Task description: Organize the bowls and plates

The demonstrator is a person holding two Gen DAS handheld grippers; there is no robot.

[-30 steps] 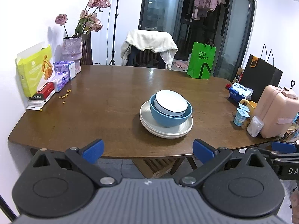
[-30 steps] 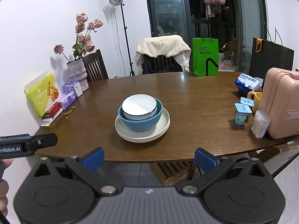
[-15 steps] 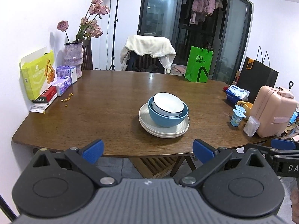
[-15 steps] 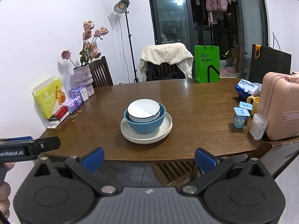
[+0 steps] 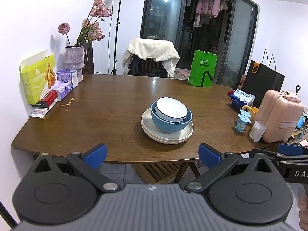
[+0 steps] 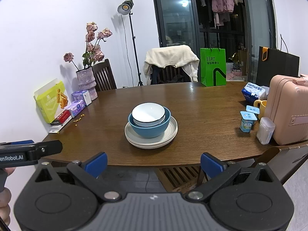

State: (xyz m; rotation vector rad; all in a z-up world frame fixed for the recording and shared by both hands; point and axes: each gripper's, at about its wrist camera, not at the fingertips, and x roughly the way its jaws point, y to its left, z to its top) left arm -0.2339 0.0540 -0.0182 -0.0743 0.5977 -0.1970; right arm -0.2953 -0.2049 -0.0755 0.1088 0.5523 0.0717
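Both grippers had drawn back from the table; stack unmoved.
White bowl (image 5: 171,110) sat inside blue bowl (image 5: 171,119) atop cream plates (image 5: 167,134), mid-table (image 5: 107,104); left gripper (image 5: 152,155) and right gripper (image 6: 154,162) hung short of table's near edge, fingers spread, empty.

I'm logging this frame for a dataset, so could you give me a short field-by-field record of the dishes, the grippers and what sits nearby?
stack: white black-rimmed bowl nested in blue bowl, on stacked cream plates
stack location: near the middle of the brown wooden table
left hand-held gripper: open, empty, short of the table edge
right hand-held gripper: open, empty, short of the table edge
table right side: pink suitcase-shaped case, yellow mug, two small yogurt cups
table left side: purple flower vase, boxes
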